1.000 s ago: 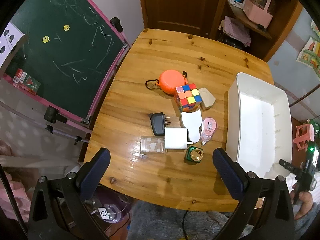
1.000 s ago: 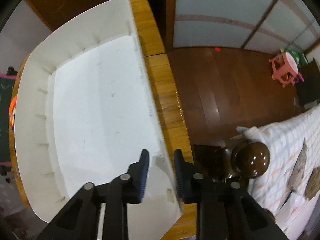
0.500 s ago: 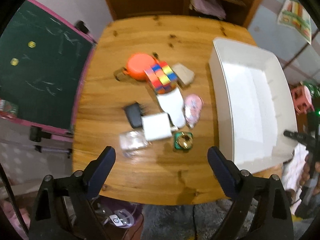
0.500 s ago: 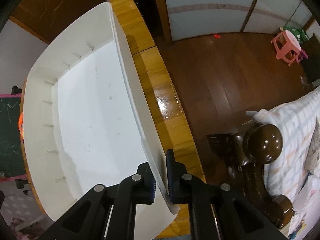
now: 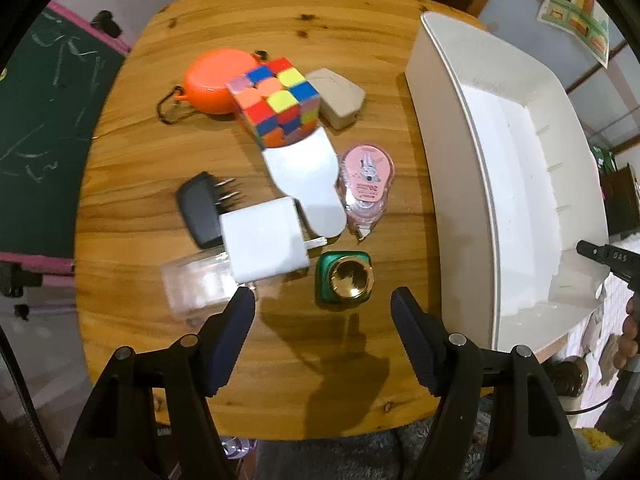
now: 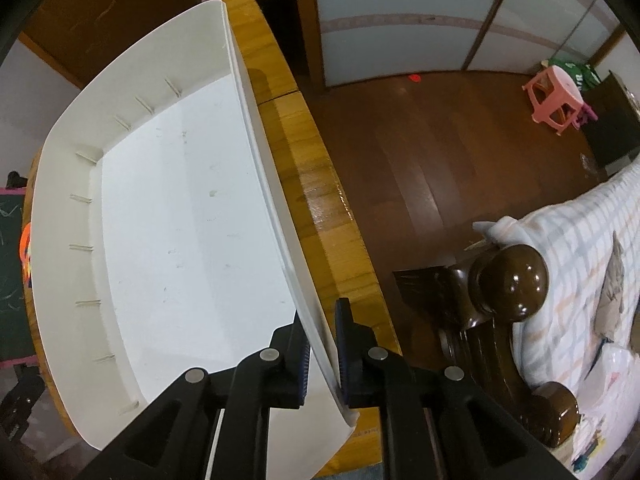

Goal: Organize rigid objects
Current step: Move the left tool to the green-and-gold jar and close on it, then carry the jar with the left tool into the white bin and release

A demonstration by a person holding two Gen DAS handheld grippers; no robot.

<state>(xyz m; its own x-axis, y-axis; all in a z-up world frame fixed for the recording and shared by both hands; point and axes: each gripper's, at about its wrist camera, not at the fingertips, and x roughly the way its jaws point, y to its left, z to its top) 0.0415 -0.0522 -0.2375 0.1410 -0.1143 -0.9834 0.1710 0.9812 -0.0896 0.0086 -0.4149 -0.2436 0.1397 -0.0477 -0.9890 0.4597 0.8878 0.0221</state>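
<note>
A cluster lies on the wooden table [image 5: 280,360]: an orange round case [image 5: 218,80], a colour cube [image 5: 276,102], a beige block [image 5: 340,98], a white flat piece [image 5: 306,176], a pink correction tape [image 5: 366,184], black [image 5: 198,210] and white [image 5: 262,240] chargers, and a clear box [image 5: 196,284]. A green bottle with a gold cap [image 5: 346,280] stands just ahead of my left gripper [image 5: 322,308]. Its jaws are closing with nothing between them. My right gripper [image 6: 322,344] clamps the right wall of the empty white bin [image 6: 180,220], its jaws opening slightly.
The white bin [image 5: 452,152] fills the table's right side, near the edge. A green chalkboard [image 5: 40,112] stands left of the table. Right of the table are wood floor, a pink stool [image 6: 556,100], a dark bedpost [image 6: 508,280] and a checked blanket [image 6: 592,240].
My left gripper has dropped toward the table and its jaws have narrowed. My right gripper shifted along the bin's edge and closed on its right wall.
</note>
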